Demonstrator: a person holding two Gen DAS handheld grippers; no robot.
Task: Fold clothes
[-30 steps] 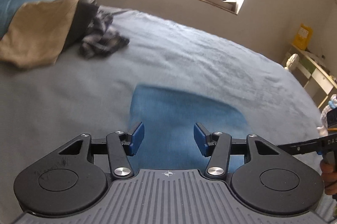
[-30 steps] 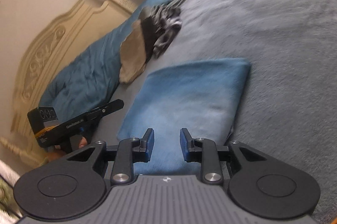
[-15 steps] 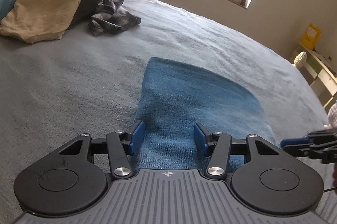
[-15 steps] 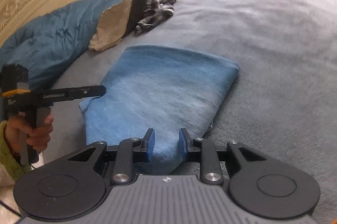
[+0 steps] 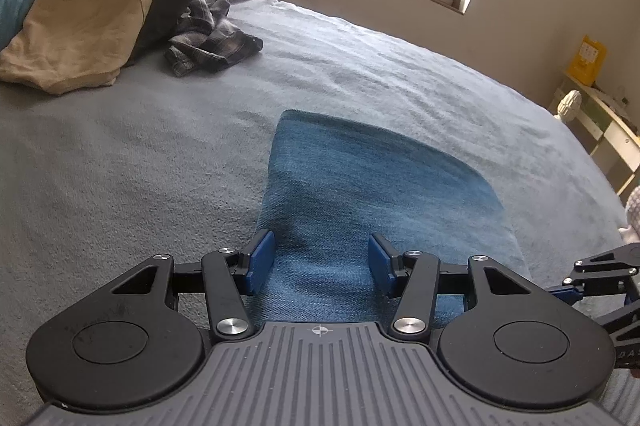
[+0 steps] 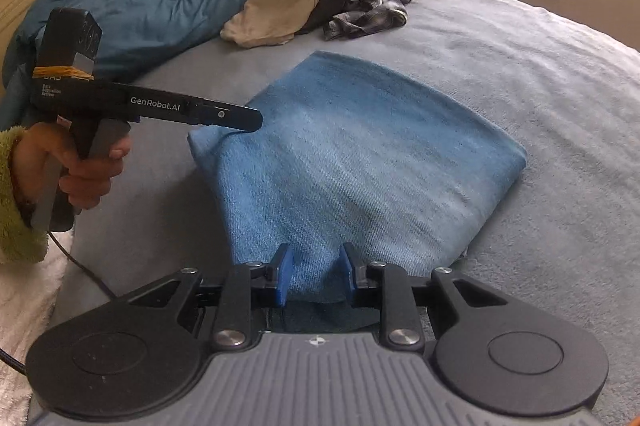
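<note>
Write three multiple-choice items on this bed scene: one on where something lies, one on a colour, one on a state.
1. Where does the plaid garment lie?
A. On the windowsill
B. On the grey bed cover, beside the tan garment
C. On top of the folded blue garment

2. What colour is the folded garment in front of both grippers?
A. Blue
B. Red
C. White

3. How do the left gripper fingers stand?
A. Clamped shut on the plaid garment
B. Shut tight with no gap
C. Apart, with blue cloth showing between them

Answers:
1 B: the plaid heap sits on the bed cover, right next to the tan piece near the head of the bed.
2 A: both wrist views show it blue.
3 C: a clear gap separates the pads, over the blue garment.
</note>
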